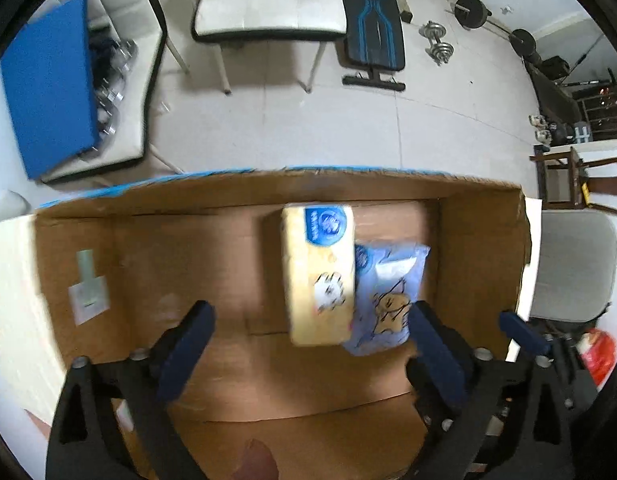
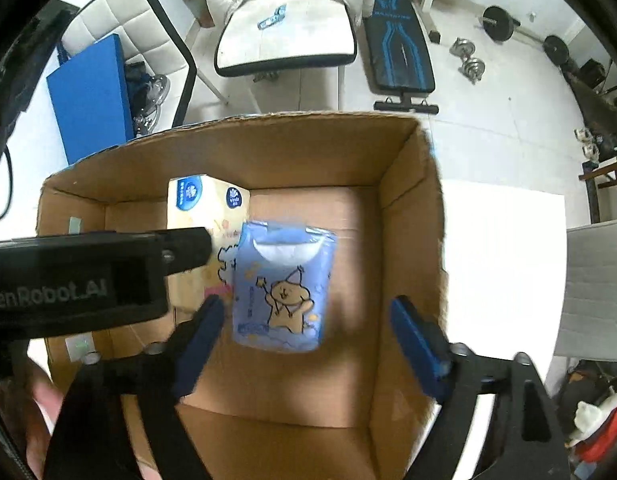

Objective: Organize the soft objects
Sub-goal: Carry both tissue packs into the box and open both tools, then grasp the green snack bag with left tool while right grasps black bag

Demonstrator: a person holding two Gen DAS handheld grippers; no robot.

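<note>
A yellow tissue pack point(image 1: 319, 274) and a blue tissue pack point(image 1: 388, 300) with a cartoon animal lie side by side inside an open cardboard box point(image 1: 80, 216). My left gripper point(image 1: 308, 344) is open and empty above the box, the yellow pack just ahead between its fingers. In the right wrist view the blue pack point(image 2: 282, 284) lies between my right gripper's point(image 2: 308, 340) spread fingers, which are open and not touching it. The yellow pack point(image 2: 202, 216) sits to its left, partly hidden by the left gripper's body point(image 2: 76, 280). The box point(image 2: 412, 208) surrounds both.
The box stands on a white table point(image 2: 504, 264). Behind it are white chairs point(image 1: 268, 0), a blue board point(image 1: 48, 84), a weight bench point(image 1: 374, 28) and dumbbells point(image 1: 438, 42) on the tiled floor. A grey chair point(image 1: 572, 264) stands at the right.
</note>
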